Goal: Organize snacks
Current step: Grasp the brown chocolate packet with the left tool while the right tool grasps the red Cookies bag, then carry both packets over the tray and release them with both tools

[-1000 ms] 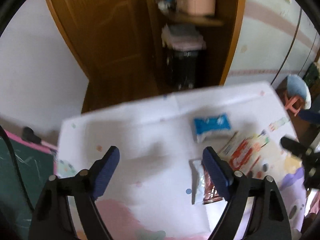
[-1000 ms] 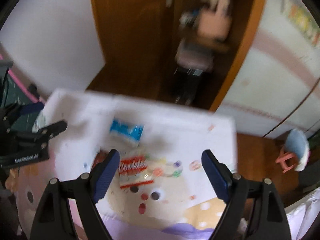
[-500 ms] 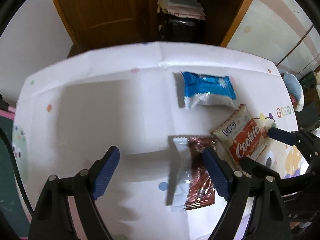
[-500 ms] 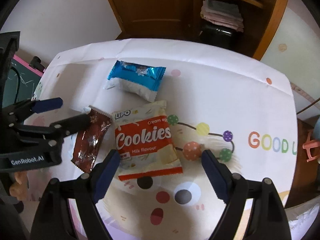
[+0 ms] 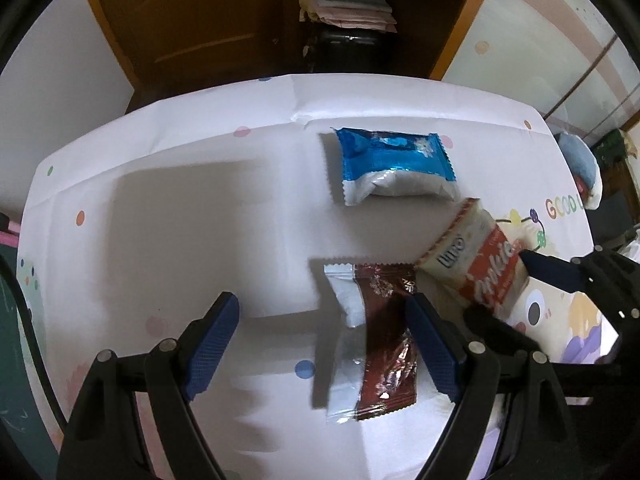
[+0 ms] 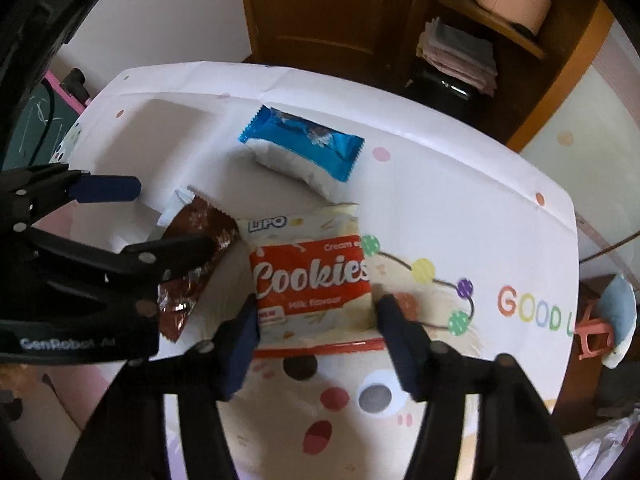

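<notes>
Left gripper (image 5: pixel 322 348): hovered low over the table, jaws spread wide and released, gripping nothing; both hands had come down from a higher, blurred look at the room a second before.
Brown packet (image 5: pixel 384 344): lay flat on the white cloth (image 5: pixel 180 220) between the left gripper's blue pads, nearer the right-hand one (image 5: pixel 434 350); whether that pad touched the wrapper cannot be told.
Blue packet (image 6: pixel 302 144): rested untouched farther back on the cloth, apart from both grippers.
Cookies packet (image 6: pixel 310 276): sat in the middle of the table, just right of the brown packet, its near edge on the printed cartoon face.
Right gripper (image 6: pixel 316 334): its jaws had just been closing, from wide open half a second before, with the cookies packet between them; the pads (image 6: pixel 242 344) now met the packet's two side edges, so it was grasping the packet.
What changed: the cookies packet went from lying free to being pinched.
Meaning for the task: sorting looked to be just starting; a lift of the cookies seemed the likely next move, the left free to take the brown packet.
</notes>
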`<state>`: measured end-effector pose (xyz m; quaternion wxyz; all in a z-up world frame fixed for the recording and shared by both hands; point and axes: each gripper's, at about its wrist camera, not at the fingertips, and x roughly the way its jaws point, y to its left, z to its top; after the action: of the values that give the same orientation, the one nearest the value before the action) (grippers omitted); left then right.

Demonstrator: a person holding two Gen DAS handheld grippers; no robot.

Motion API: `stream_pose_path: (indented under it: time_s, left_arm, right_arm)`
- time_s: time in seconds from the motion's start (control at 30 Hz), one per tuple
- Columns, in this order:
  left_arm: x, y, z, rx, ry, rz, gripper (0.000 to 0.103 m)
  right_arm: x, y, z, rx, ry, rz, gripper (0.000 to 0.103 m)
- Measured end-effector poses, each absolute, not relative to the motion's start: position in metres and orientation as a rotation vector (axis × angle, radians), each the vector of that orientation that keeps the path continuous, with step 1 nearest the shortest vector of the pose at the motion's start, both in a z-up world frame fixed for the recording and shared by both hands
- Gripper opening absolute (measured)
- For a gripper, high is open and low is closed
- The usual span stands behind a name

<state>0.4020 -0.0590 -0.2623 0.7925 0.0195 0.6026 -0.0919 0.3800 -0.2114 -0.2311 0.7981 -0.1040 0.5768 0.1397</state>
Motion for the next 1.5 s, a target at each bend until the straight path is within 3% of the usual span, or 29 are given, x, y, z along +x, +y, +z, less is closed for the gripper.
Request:
stream_pose_path:
  time_s: [0.1, 0.17, 0.2, 0.23, 0.4, 0.6, 0.83, 1.13, 1.3, 1.5]
  left_arm:
    - [0.399, -0.068, -0.264, 0.073, 1.296, -0.221, 0.085]
    - [0.396, -0.075, -0.262, 0.107, 1.279, -0.237, 0.074]
    - [0.396, -0.079, -0.261, 0.118, 1.267, -0.250, 0.059]
    - [0.393, -0.082, -0.258, 0.121, 1.254, -0.272, 0.032]
    - [0.385, -0.092, -0.250, 0.132, 1.219, -0.338, 0.019]
    - [0.369, -0.088, -0.208, 0.126, 1.137, -0.334, 0.017]
    - [0.312, -0.074, -0.096, 0.146, 0.968, -0.351, 0.017]
    - [0.158, -0.042, 0.020, 0.199, 0.766, -0.396, 0.017]
    - [0.079, -0.026, 0.037, 0.173, 0.727, -0.408, 0.017]
    - [0.019, 0.001, 0.014, 0.083, 0.772, -0.381, 0.017]
  right_arm:
    - [0.371, -0.221, -0.229, -0.232, 1.248, 0.273, 0.054]
    - [0.367, -0.230, -0.228, -0.222, 1.260, 0.258, 0.054]
    - [0.365, -0.233, -0.226, -0.221, 1.261, 0.248, 0.054]
    - [0.362, -0.236, -0.224, -0.223, 1.258, 0.241, 0.054]
    - [0.349, -0.239, -0.210, -0.234, 1.243, 0.226, 0.053]
    - [0.326, -0.235, -0.177, -0.227, 1.191, 0.221, 0.053]
    - [0.273, -0.232, -0.108, -0.210, 1.085, 0.212, 0.053]
    - [0.151, -0.212, -0.019, -0.177, 0.906, 0.231, 0.053]
    - [0.065, -0.206, -0.006, -0.074, 0.812, 0.243, 0.053]
    - [0.009, -0.203, -0.024, 0.034, 0.811, 0.238, 0.053]
